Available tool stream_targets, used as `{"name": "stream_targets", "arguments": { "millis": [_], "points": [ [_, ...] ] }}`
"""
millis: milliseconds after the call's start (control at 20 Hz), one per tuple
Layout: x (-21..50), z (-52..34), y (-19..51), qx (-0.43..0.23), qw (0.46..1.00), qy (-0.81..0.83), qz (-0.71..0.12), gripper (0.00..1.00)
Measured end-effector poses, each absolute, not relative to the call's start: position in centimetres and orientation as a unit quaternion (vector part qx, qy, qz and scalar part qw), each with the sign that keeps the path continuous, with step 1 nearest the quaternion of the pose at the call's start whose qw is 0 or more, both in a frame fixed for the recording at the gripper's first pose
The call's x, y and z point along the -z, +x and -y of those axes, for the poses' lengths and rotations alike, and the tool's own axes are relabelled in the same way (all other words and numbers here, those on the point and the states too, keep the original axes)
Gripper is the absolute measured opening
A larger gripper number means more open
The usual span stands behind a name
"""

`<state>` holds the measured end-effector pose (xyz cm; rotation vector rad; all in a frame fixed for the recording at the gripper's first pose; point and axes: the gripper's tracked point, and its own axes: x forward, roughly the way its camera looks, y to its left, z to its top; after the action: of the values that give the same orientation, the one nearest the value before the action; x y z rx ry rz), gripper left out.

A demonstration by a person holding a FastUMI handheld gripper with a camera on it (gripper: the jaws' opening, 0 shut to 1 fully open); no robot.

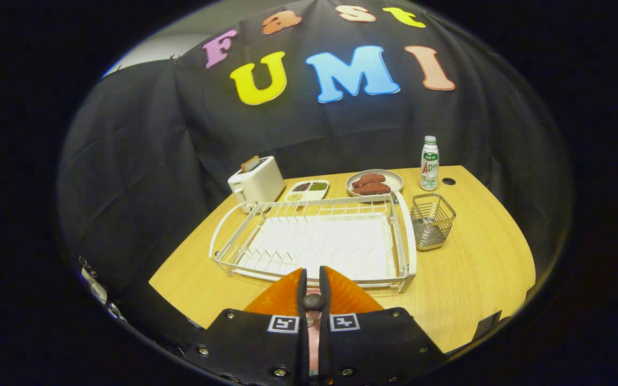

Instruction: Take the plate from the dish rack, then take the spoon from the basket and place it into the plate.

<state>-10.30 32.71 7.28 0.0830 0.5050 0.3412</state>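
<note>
My gripper (313, 274) hangs low over the near part of the wooden table, just short of the white dish rack (406, 236). Its fingers are almost together, shut on a slim pink spoon (314, 303) with a dark rounded end that shows in the narrow gap between them. Right under the fingers lies an orange plate (283, 298); its ribbed rim shows on both sides of them and the rest is hidden by the gripper body. The rack holds no dishes. The wire basket (433, 220) stands right of the rack, beyond the fingers.
Behind the rack stand a white toaster (256, 181), a divided dish of beans (307, 190), a plate of sausages (374, 183) and a small bottle (429, 163). The table (480, 268) has bare wood right of the basket and along its near edge.
</note>
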Motion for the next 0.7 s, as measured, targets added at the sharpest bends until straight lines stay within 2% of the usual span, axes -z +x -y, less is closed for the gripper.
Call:
{"name": "stream_targets", "arguments": {
  "millis": [400, 700],
  "points": [
    [-4.8, -37.2, -11.1, -0.202, 0.941, -0.016, -0.271, 0.07],
    [-4.7, -38.3, -10.5, -0.203, 0.941, -0.031, -0.268, 0.07]
  ]
}}
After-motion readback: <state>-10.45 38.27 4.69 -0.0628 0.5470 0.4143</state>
